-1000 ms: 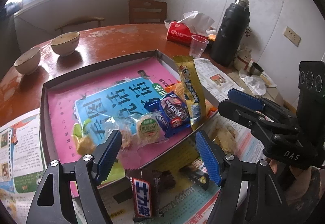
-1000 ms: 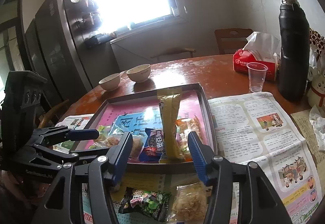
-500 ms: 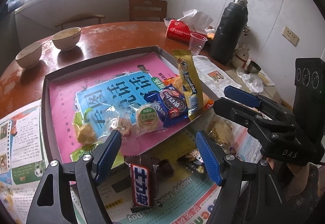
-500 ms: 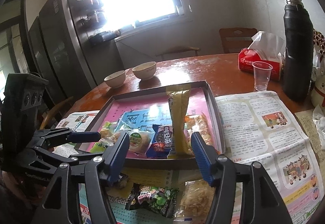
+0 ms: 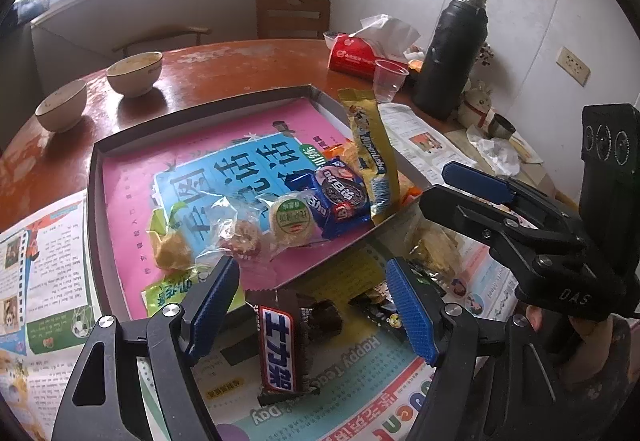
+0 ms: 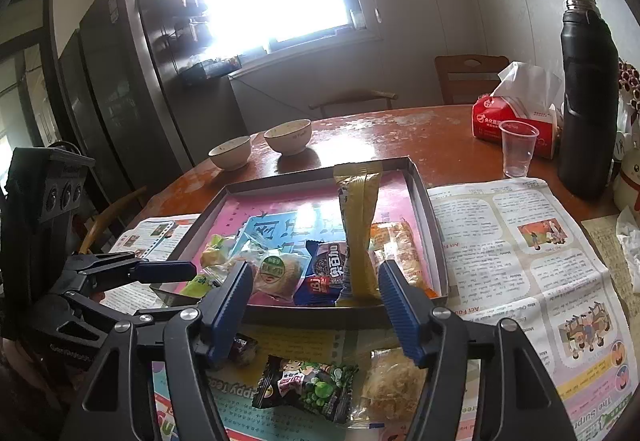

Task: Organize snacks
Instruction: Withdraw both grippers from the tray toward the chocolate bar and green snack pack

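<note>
A grey tray (image 5: pixel 94 177) with a pink liner holds several snacks: a long yellow wafer pack (image 5: pixel 370 157), a blue cookie pack (image 5: pixel 340 197), a round green-label cake (image 5: pixel 292 221) and clear-wrapped sweets. On the newspaper in front lie a brown chocolate bar (image 5: pixel 278 349), a dark pea packet (image 6: pixel 308 387) and a clear-wrapped floss cake (image 6: pixel 394 381). My left gripper (image 5: pixel 312 305) is open, low above the chocolate bar. My right gripper (image 6: pixel 316 305) is open above the pea packet, near the tray's (image 6: pixel 434 241) front edge.
Two bowls (image 5: pixel 136 73) stand on the red-brown table at the back left. A red tissue pack (image 5: pixel 356 57), a clear plastic cup (image 5: pixel 390 79) and a tall black flask (image 5: pixel 452 53) stand at the back right. Newspaper (image 6: pixel 520 241) covers the table's right side.
Both grippers have drawn back and down from the tray toward the snacks on the newspaper. The chocolate bar now shows fuller between the left fingers. Both stay open.
</note>
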